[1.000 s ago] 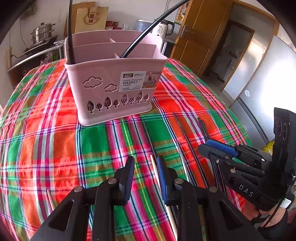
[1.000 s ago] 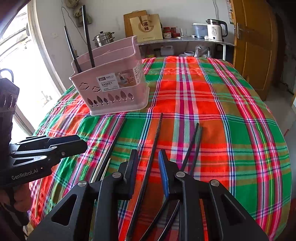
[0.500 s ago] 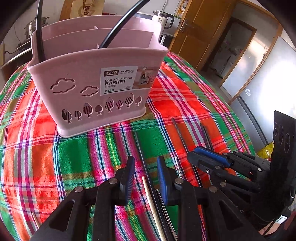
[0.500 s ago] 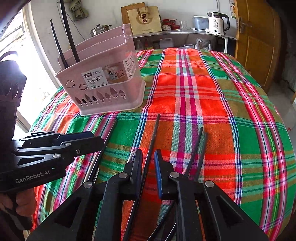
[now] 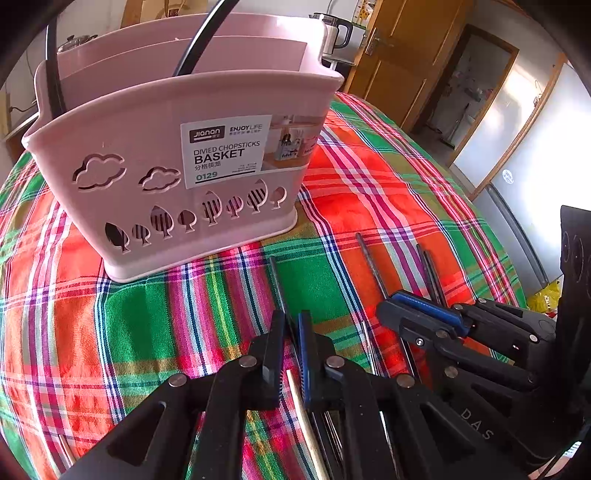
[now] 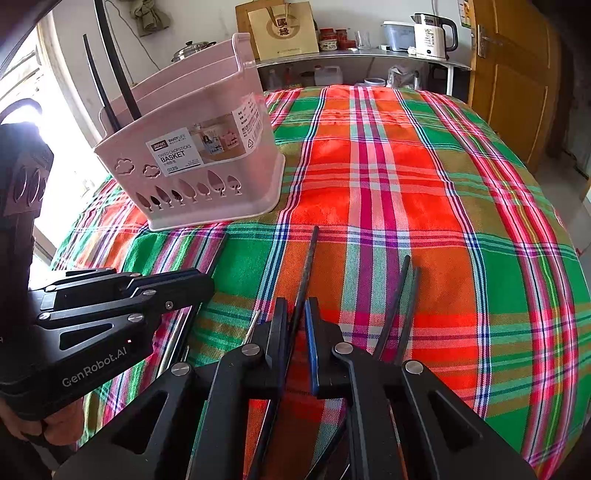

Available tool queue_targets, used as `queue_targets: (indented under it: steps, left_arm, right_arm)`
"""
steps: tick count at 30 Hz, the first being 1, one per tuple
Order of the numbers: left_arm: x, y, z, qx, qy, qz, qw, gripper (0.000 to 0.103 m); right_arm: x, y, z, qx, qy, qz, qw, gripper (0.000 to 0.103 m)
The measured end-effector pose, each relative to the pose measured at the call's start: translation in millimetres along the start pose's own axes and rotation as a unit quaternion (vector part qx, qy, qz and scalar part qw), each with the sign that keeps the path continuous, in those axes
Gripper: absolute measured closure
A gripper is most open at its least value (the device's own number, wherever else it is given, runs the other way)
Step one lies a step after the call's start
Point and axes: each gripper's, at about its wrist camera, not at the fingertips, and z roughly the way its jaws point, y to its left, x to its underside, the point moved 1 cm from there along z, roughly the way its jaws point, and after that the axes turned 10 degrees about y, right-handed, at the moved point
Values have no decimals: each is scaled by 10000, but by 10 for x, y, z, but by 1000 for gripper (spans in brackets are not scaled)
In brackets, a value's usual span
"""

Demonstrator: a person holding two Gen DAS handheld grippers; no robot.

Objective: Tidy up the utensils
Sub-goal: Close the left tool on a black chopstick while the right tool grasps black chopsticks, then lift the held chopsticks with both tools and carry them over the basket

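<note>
A pink divided chopsticks basket (image 5: 177,177) stands on the plaid tablecloth and holds two black chopsticks (image 5: 53,85); it also shows in the right wrist view (image 6: 207,166). My left gripper (image 5: 291,325) is closed to a narrow gap around a black chopstick (image 5: 276,280) lying on the cloth, with a pale chopstick (image 5: 301,406) beneath it. My right gripper (image 6: 295,310) is closed to a narrow gap around another black chopstick (image 6: 310,254). A pair of black chopsticks (image 6: 404,291) lies just to its right.
The plaid cloth (image 6: 406,184) covers a rounded table that drops off at the right. A shelf at the back carries a white kettle (image 6: 432,37), a paper bag (image 6: 284,29) and a steel pot (image 6: 190,50). A wooden door (image 6: 513,74) stands at right.
Both grippers have moved forward toward the basket and lowered over the chopsticks on the cloth. Their jaws have narrowed around one black chopstick each.
</note>
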Motion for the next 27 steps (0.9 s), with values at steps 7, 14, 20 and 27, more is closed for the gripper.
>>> queue_targets:
  steps: [7,14,20,27]
  left_arm:
    - [-51,30,-85,206,-95,-170,9996,97]
    - [30,-26,-593,457,-566,-71,9973,98]
    - [137,-127,-1209,608,-1101,128,9920,98]
    - [246,-175,-1859,579,-1660,318,9839,99]
  right_arm:
    - [-10,7,-60,-81,-82,-19,9999,96]
    - [15,21,-410,-192,-458,4,9988,96]
    - [21,148,-867,-309,-960,-131,9948,97]
    - [47,283,-1290,-357,-1440,-277,9885,98]
